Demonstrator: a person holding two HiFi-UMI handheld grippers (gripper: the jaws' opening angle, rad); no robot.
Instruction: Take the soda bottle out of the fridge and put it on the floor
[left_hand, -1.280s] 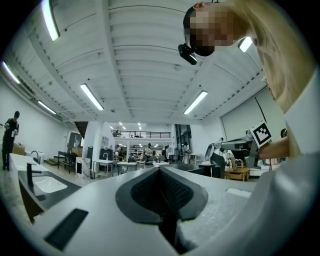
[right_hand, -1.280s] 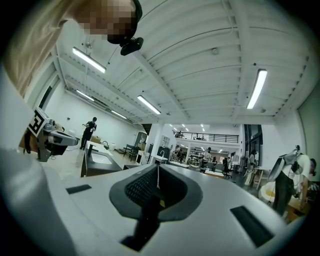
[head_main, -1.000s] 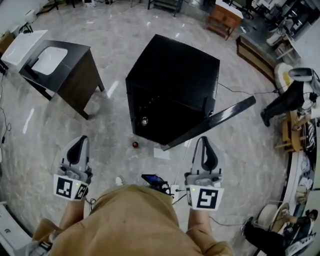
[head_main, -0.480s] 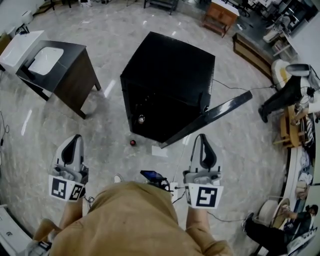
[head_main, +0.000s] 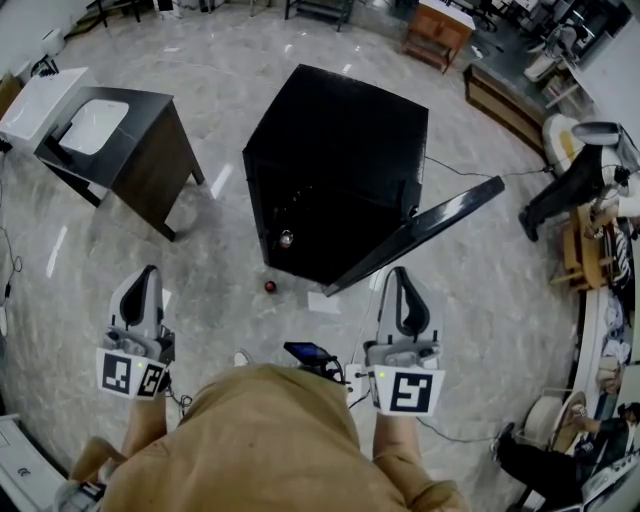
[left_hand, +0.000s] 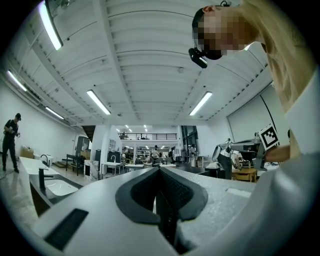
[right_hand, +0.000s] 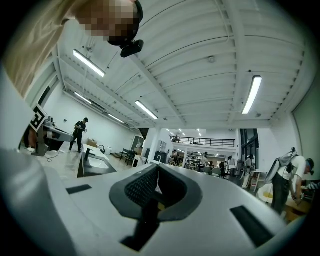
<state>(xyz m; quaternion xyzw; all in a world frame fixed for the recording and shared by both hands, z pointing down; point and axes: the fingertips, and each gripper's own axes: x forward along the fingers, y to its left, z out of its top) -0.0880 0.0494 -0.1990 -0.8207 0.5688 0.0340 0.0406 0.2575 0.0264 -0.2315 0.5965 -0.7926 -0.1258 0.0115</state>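
The black fridge (head_main: 340, 140) stands in the middle of the floor with its door (head_main: 430, 228) swung open to the right. Inside its dark opening, low on the left, a small shiny round thing (head_main: 286, 238) shows; I cannot tell what it is. A small red round thing (head_main: 269, 286) sits on the floor just in front of the fridge. My left gripper (head_main: 148, 272) and right gripper (head_main: 401, 275) are held near my waist, short of the fridge, both shut and empty. The left gripper (left_hand: 159, 170) and the right gripper (right_hand: 157, 167) point up toward the ceiling in their own views.
A dark table with a white sink (head_main: 110, 130) stands at the left. A white sheet (head_main: 323, 302) lies on the floor by the door's foot. A cable (head_main: 470, 178) runs right from the fridge. People (head_main: 575, 185) and wooden furniture (head_main: 438, 30) are at the right and back.
My left gripper has drifted a little to the left and back. The head view has shifted slightly. Both grippers stay shut.
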